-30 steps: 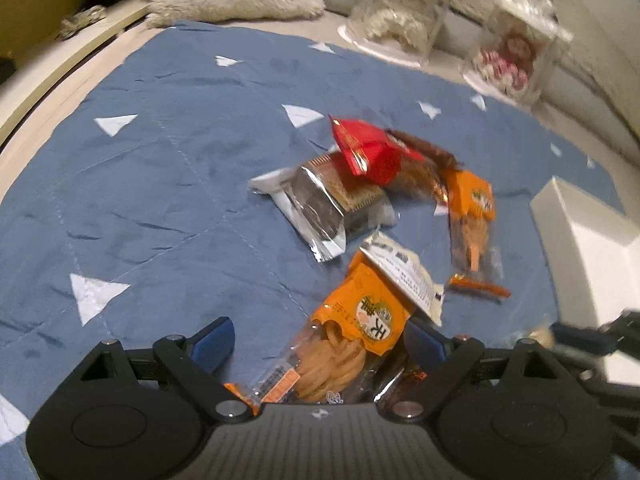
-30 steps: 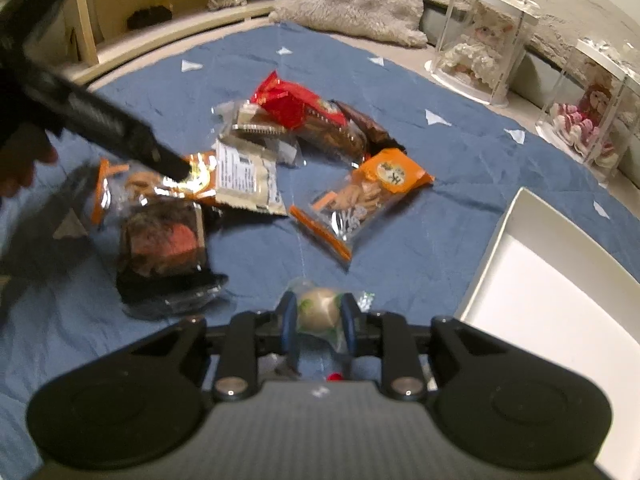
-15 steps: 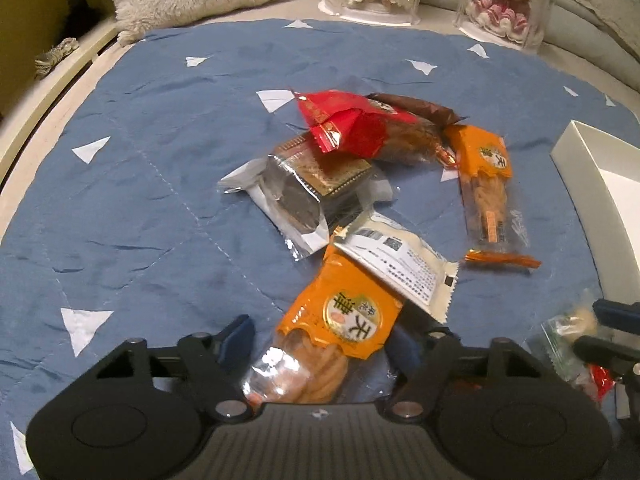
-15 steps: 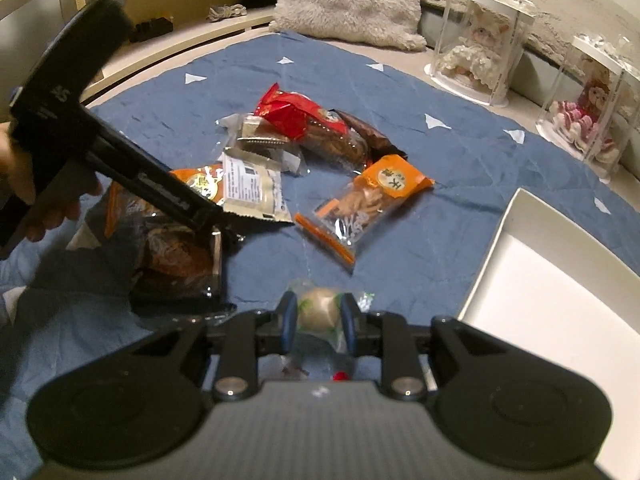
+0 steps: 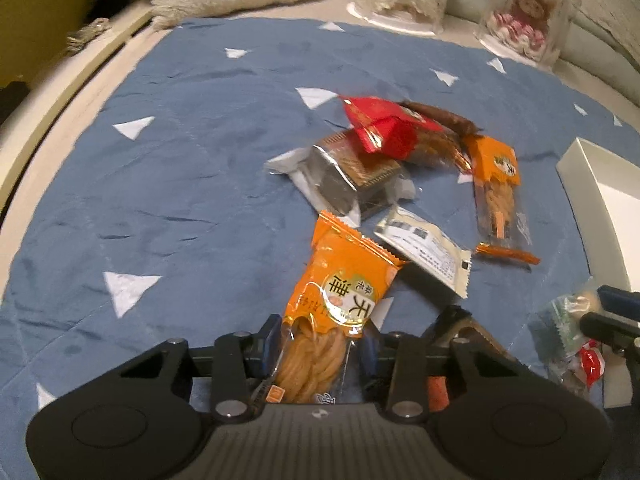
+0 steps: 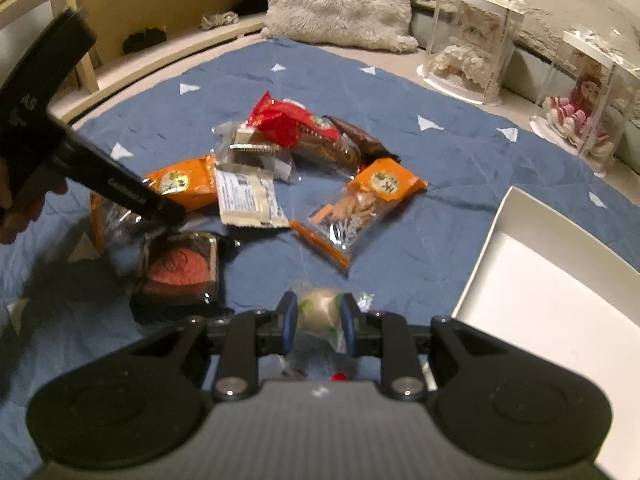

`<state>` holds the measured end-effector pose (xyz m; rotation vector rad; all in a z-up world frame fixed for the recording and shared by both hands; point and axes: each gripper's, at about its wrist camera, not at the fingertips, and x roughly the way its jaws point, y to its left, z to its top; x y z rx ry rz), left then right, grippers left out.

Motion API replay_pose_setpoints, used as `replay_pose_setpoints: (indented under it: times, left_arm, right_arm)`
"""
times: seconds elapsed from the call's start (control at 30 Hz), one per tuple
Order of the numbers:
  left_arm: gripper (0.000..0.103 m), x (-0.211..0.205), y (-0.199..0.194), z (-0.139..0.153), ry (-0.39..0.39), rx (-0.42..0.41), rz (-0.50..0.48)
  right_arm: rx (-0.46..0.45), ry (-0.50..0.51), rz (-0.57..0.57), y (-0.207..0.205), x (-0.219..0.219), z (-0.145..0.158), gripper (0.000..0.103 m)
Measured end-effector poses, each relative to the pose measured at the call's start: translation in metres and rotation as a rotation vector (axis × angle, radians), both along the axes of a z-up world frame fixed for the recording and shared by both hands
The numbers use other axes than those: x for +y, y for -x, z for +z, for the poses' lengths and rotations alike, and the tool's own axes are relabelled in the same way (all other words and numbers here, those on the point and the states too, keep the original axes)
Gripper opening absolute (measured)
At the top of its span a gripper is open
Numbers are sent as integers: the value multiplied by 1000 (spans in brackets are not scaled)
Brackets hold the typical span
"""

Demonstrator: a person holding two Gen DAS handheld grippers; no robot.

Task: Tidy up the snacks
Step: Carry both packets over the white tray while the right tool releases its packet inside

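Now my left gripper (image 5: pixel 318 350) is clamped on the clear end of the crinkly orange twisted-snack packet (image 5: pixel 338 300), lifting it off the blue quilted mat (image 5: pixel 180 184). My right gripper (image 6: pixel 318 314) pinches a round pale candy in clear wrap (image 6: pixel 320 312); only its view shows the dark tray with an orange pastry (image 6: pixel 180 268) whole. The white box (image 6: pixel 560 300) lies rightward.

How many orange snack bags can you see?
2. One orange bag is pinched in the left gripper. The other orange bag lies on the blue mat near the white box. More may be hidden.
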<state>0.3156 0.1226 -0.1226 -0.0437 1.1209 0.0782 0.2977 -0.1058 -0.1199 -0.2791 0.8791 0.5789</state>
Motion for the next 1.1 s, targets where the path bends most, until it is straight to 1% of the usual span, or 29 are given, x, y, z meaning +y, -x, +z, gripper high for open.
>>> replay_pose_setpoints:
  times: [0.1,0.23,0.53,0.8,1.1]
  left_arm:
    - [41,5,8,12,6,-32,25]
    - [41,5,20,33,43,-82,50]
    - [41,-23,36,68,66,-172,49]
    - [41,-74,45,88,80,-228,-22]
    - [41,-138,49,97,110,-258,-119]
  right_arm:
    - [-15,-18,-9,4,0,7,28]
    - [-37,-39,-22,10,0,18,28]
    - [-88,-97,-93,23,-20,44,28]
    - [-127,-127,-208,36,-66,62,28]
    - [-154,-140,-336,58,-125,74,28]
